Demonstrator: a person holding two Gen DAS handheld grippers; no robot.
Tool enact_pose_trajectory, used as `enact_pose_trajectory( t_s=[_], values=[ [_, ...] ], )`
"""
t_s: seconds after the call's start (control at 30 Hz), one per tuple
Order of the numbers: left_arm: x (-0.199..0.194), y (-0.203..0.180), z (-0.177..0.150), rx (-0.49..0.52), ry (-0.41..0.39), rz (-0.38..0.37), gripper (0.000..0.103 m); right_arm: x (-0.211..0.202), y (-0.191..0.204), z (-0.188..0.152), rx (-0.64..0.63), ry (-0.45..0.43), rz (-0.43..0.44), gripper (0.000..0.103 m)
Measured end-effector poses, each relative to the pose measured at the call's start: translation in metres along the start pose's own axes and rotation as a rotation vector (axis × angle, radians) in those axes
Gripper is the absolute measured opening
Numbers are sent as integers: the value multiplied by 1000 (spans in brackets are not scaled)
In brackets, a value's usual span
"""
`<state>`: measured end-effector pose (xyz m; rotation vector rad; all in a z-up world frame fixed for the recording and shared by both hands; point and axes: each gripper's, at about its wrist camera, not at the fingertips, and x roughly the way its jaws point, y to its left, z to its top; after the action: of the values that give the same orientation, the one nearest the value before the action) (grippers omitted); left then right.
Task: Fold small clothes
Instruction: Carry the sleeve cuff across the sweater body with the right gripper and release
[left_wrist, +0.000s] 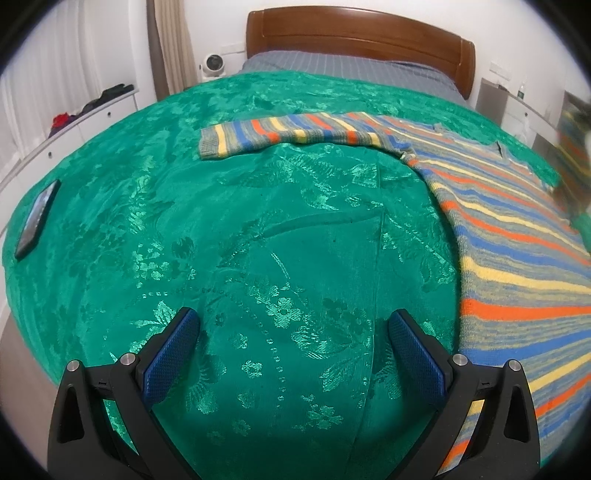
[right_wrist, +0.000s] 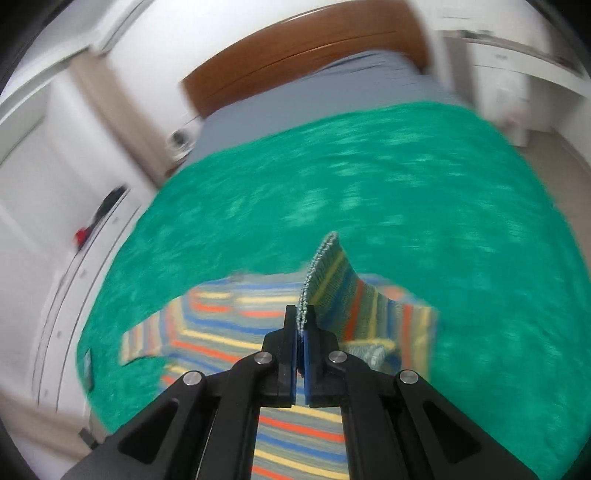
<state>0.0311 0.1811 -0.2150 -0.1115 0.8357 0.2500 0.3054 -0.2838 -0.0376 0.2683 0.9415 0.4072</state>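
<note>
On the bed, over a green bedspread (left_wrist: 258, 229), a striped sweater (left_wrist: 517, 229) is laid flat, body toward the person's right, one sleeve (left_wrist: 295, 134) stretched straight out to the left.

Right gripper (right_wrist: 303, 325): fingers pressed together on the ribbed cuff of the other sleeve (right_wrist: 325, 273), which is lifted clear of the bedspread, cuff edge standing upright above the pads. Right wrist view is motion-blurred, so fine detail of the grip is not readable.

Left gripper (left_wrist: 293, 354): fingers spread wide, nothing held, hovering over bare bedspread just beside the sweater's left edge.

Step in hand, as judged: lifted sleeve to be folded inward across the body.

Notes for doing it well:
- Cuff to be carried low and laid across the chest, so no air or bunching is trapped under it.
- Fold line to be kept at the shoulder seam, parallel to the side edge; otherwise the final packet goes skewed.
- Knit looks soft and stretchy; tension to be kept light so the body is not dragged across the slick-looking bedspread.
- Body could be pinned near the shoulder by the free left gripper if it starts sliding.
- Release only once the cuff is fully down and flat.

A phone (left_wrist: 37, 218) lies near the bed's left edge, well apart from the work.
</note>
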Motion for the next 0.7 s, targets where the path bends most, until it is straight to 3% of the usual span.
enact_pose_trajectory(
  t_s=[0.1, 0.13, 0.17, 0.2, 0.27, 0.33, 0.5, 0.7],
  values=[
    [0, 2, 0, -5, 3, -5, 103, 51, 50, -2, -59, 56, 63, 6],
    [0, 3, 0, -8, 5, -6, 103, 69, 58, -6, -50, 106, 111, 23],
    [1, 3, 0, -10, 6, -7, 103, 87, 64, -11, -14, 168, 157, 53],
    [1, 3, 0, -12, 6, -8, 103, 95, 64, -15, 9, 175, 185, 63],
    [0, 4, 0, -17, 5, -8, 103, 95, 63, -23, 56, 155, 277, 64],
    [1, 5, 0, -21, 7, -10, 103, 93, 59, -29, 73, 152, 293, 65],
    [3, 5, 1, -23, 7, -7, 103, 65, 13, -54, 36, 109, 134, 68],
    [5, 3, 0, -16, 10, 6, 103, 37, -51, -130, -27, 73, -137, 70]
  ],
)
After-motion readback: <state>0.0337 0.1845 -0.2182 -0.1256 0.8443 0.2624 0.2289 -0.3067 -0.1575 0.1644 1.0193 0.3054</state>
